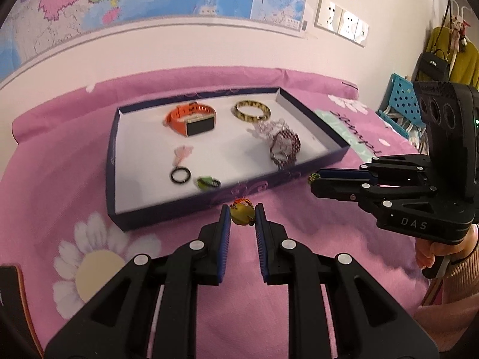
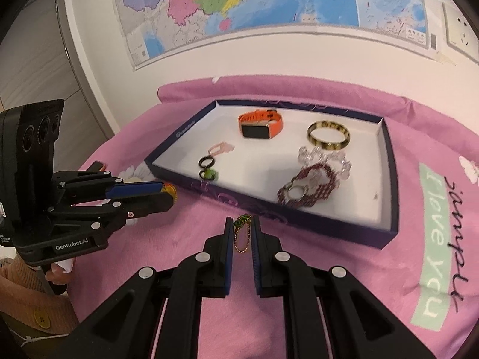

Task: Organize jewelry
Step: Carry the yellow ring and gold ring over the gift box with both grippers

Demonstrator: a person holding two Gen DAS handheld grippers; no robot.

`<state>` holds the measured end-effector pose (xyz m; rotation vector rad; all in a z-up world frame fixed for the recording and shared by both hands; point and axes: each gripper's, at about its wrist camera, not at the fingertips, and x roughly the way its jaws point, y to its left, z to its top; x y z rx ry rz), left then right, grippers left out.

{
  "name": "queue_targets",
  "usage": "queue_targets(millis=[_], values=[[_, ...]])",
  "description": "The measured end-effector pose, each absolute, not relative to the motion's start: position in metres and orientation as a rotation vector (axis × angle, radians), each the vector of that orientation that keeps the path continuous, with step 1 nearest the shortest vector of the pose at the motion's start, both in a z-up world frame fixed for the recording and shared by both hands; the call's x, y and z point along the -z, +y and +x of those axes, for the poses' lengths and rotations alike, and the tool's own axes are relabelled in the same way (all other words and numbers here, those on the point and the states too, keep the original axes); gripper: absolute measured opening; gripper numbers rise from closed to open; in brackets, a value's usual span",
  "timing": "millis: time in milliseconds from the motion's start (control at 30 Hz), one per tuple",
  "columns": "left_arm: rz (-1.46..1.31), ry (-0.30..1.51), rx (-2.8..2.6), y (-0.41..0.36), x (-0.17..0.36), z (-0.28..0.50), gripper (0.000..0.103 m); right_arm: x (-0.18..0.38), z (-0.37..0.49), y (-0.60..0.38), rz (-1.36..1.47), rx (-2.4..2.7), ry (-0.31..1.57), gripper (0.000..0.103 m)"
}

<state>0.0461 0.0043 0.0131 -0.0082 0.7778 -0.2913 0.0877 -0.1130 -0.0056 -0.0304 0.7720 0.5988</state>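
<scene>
I had the left gripper (image 1: 242, 214) pinching a small yellow charm (image 1: 241, 216) between its fingers, the right gripper (image 2: 242, 227) clamped on a green-beaded chain (image 2: 243, 233). The tray (image 1: 167, 209) lay just ahead of both; I judged the left nearer its front wall.

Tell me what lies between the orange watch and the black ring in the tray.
A small pale pink piece lies between the orange watch and the black ring; the right wrist view shows it clearly.
</scene>
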Motion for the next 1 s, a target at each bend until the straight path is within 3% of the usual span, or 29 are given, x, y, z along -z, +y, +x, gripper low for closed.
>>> queue_targets(millis=[1000], values=[[-0.028,0.762,0.252,0.014,-0.022,0.097,0.017,-0.017,0.128,-0.119,-0.014,-0.578,0.725,0.01]])
